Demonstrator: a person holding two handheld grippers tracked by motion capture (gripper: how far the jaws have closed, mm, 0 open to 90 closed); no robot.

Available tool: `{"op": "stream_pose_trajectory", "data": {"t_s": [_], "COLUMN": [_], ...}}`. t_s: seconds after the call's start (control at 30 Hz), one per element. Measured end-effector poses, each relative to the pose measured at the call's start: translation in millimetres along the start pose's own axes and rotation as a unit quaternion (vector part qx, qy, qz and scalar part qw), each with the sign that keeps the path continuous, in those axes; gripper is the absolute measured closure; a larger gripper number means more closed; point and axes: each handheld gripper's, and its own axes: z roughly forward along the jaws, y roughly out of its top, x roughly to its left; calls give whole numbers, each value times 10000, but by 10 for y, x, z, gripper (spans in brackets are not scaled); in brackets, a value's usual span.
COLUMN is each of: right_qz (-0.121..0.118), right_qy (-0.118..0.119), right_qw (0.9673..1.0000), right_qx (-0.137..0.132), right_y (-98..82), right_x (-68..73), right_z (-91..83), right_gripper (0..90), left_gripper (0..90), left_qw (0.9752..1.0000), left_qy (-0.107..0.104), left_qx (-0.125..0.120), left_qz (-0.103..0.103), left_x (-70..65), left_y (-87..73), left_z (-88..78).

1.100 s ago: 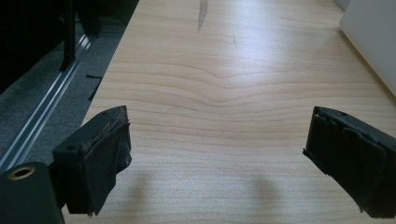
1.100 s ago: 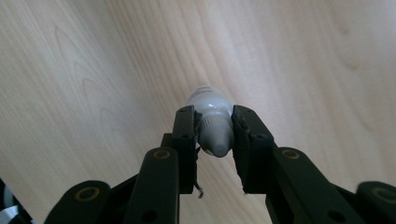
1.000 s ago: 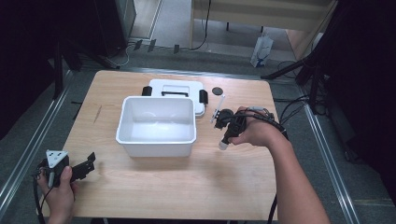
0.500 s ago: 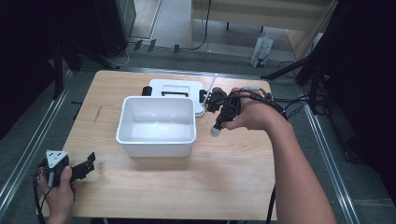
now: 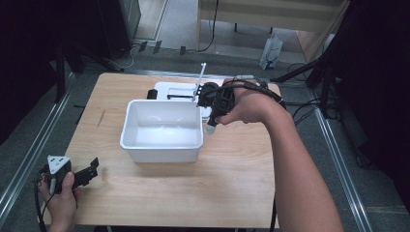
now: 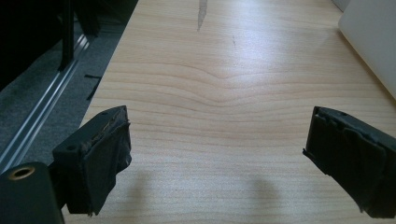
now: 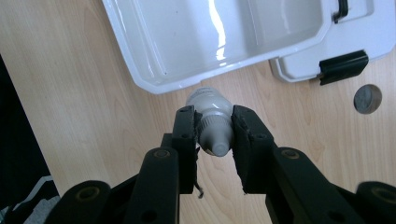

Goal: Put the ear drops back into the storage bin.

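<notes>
Near the centre of the high view, we see the right gripper (image 5: 211, 118) held just past the right rim of the white tub (image 5: 162, 129), above the wooden table (image 5: 232, 179). Its jaws are clamped on a small white bottle (image 5: 210, 128), whose lower end hangs below the hand at the tub's right edge. From the right gripper view we get the closer look: the bottle (image 7: 214, 122) sits upright between the two black pads, pinched at its ribbed neck, grey cap toward the camera and rounded body pointing down at the table just outside the tub (image 7: 205, 42) rim. At the upper right of that frame we make out the flat white lid (image 7: 369, 28) with a black latch, and a dark round disc (image 7: 367, 98) lying on the wood nearby.

Down at the lower left of the high view, the left gripper (image 5: 89, 170) rests in the person's hand near the table's front edge, well apart from the tub. Its own view shows the jaws standing wide apart over bare wood, nothing between them.
</notes>
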Motion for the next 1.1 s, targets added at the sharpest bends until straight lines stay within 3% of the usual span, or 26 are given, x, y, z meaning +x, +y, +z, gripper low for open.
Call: {"op": "stream_pose_trajectory", "data": {"t_s": [0.23,0.57,0.77,1.1], "right_qz": [-119,-392,-532,-662], "right_qy": [-40,-26,-166,-132], "right_qw": [9999,9991,9983,9976], "right_qx": [-72,-136,-182,-134], "right_y": [195,435,458,439], "right_x": [20,39,23,-5], "right_z": [-37,171,331,564], "right_gripper": [724,723,723,722], "left_gripper": [76,76,76,76], "left_qw": [10000,10000,10000,10000], "left_qy": [-8,-26,-31,-36], "left_qx": [-21,12,17,6], "left_qz": [-17,-24,-26,-33], "left_x": [1,9,11,12], "left_y": [-2,0,0,0], "left_z": [2,-4,-4,-2]}}
